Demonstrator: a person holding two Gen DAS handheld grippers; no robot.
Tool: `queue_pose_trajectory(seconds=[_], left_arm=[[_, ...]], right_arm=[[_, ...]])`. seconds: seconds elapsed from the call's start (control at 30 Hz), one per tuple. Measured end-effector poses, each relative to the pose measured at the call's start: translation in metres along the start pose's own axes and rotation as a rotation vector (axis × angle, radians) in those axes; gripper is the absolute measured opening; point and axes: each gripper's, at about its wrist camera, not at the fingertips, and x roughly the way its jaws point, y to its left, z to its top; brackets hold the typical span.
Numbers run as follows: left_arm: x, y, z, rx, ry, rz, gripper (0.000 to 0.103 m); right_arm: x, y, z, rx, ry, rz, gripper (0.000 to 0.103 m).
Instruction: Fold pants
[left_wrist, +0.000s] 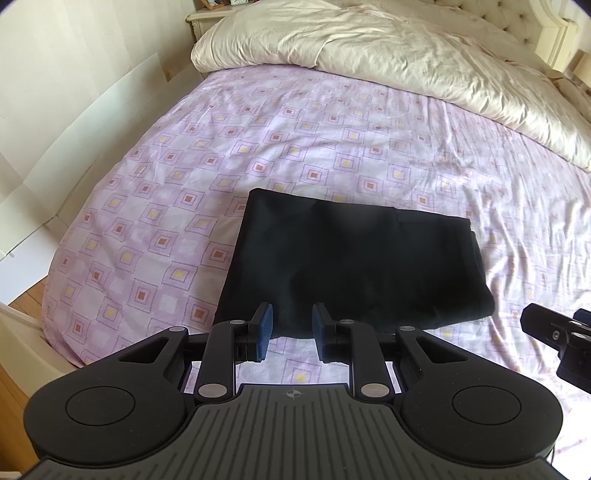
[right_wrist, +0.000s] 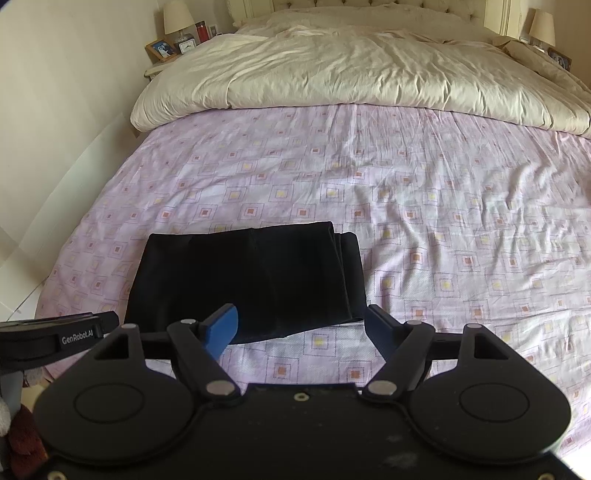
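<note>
1. Left wrist view showed the black pants (left_wrist: 351, 258) folded into a compact rectangle on the lilac patterned bed sheet (left_wrist: 155, 192), near the foot edge of the bed and closer to its left side.
2. Dark fabric swallowed most detail; only a faint seam and stacked layers at the bundle's right end could be made out.
3. Part of the pants' near edge was hidden behind the left gripper (left_wrist: 291, 328), whose blue pads stood a narrow gap apart, over that edge.
4. Nothing was clamped between those pads; whether they brushed the cloth could not be told.
5. Only a black fragment of the right gripper entered this view, cut off by the right border.
6. From the right wrist camera, the right gripper (right_wrist: 301, 325) had its jaws spread wide, the pants' near right corner showing between the fingers, none of it pinched.
7. Its right pad sat in shadow and was hard to read.
8. A rumpled cream duvet (right_wrist: 332, 70) covered the head end of the bed.
9. Bedside items by a lamp (right_wrist: 177, 18) at the far left corner were too small to identify fully.
</note>
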Motion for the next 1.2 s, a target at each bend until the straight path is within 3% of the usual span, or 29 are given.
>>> queue_pose_trajectory(seconds=[0.67, 1.2], left_arm=[[0.010, -0.002, 0.005, 0.010, 0.026, 0.001, 0.023], [0.016, -0.006, 0.006, 0.029, 0.045, 0.002, 0.023]], right_arm=[[0.013, -0.002, 0.004, 0.010, 0.039, 0.004, 0.080], [0.027, 0.002, 0.008, -0.012, 0.086, -0.047, 0.081]])
